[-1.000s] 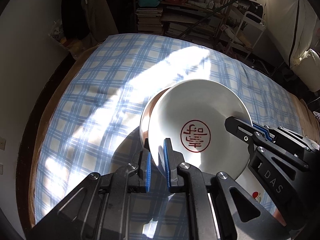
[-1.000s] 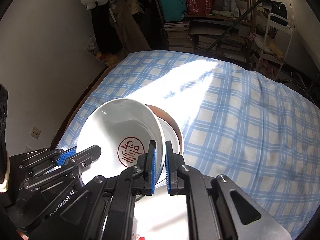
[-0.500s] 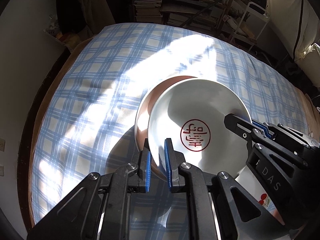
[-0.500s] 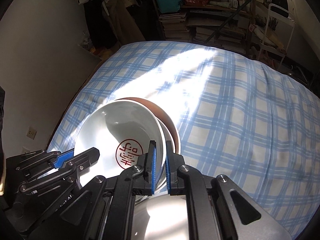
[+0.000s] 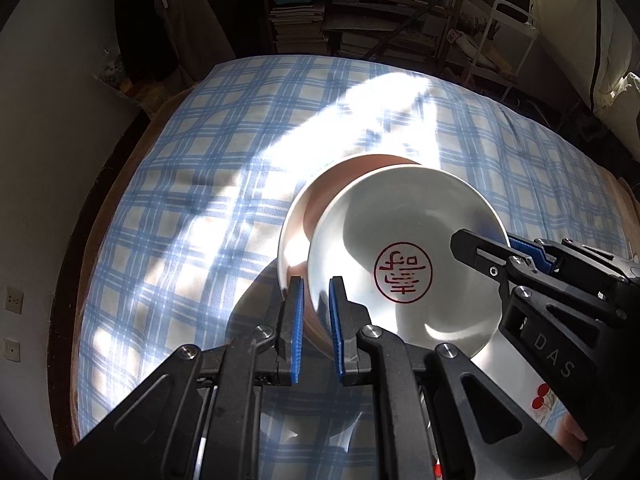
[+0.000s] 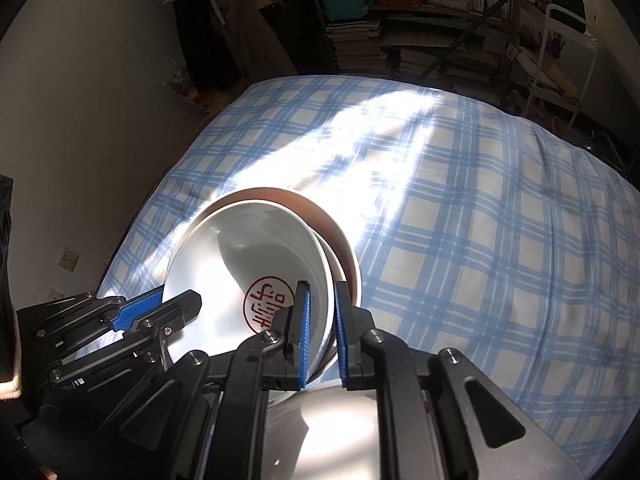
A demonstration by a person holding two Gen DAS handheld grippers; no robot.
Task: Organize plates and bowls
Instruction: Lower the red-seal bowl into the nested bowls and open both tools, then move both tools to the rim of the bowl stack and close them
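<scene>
Both grippers straddle the rim of the white bowl [image 5: 404,256]. Left gripper [image 5: 316,284] has its blue ribbed pads on either side of the bowl's near-left rim, a narrow gap showing on the outer side, so whether the pads press on it cannot be told. Right gripper [image 6: 320,288] sits at the opposite rim; its jaws have just been opening, the rim is between them, and a sliver of space shows beside each pad.

Inside the bowl's bottom is a round red seal with characters too stylised to read. Its surface is glossy and smooth, with curved walls. It rests tilted inside a wider brown dish [image 5: 320,200] with a pale rim, whose far and left edges show beyond the bowl. Both lie on a cloth [image 5: 200,200] of blue and cream checks, soft and slightly wrinkled, with a band of sunlight running from the bowl toward the cloth's far edge.

On the right gripper's black body, seen from the left wrist view, are the letters "DAS". Below the bowl, on the right, lies a white surface with a red cherry print [image 5: 540,396].
</scene>
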